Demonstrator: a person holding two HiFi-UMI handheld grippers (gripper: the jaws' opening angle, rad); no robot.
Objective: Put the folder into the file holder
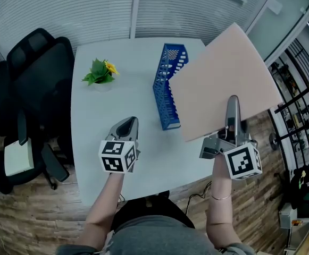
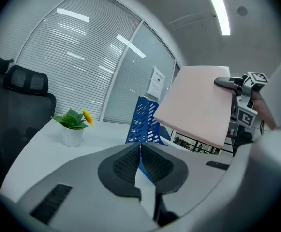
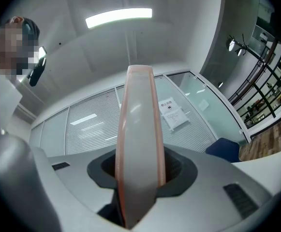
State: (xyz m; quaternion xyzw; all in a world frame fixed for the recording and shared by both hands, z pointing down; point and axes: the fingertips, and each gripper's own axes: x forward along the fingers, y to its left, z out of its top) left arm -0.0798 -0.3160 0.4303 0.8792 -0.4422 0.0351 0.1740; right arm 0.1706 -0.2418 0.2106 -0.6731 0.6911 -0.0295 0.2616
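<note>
A pale pink folder (image 1: 224,81) is lifted above the right part of the white table (image 1: 122,110), held flat and tilted. My right gripper (image 1: 232,122) is shut on its near edge; in the right gripper view the folder's spine (image 3: 139,144) runs up between the jaws. A blue mesh file holder (image 1: 167,86) stands upright on the table, just left of and partly under the folder. It shows in the left gripper view too as the file holder (image 2: 141,122), with the folder (image 2: 198,108) up at the right. My left gripper (image 1: 126,129) hovers over the table's front, jaws together, holding nothing.
A small potted plant (image 1: 101,73) with a yellow flower stands at the table's back left. A black office chair (image 1: 34,73) is left of the table. Wooden floor and a black rack (image 1: 298,105) lie to the right. Window blinds run behind the table.
</note>
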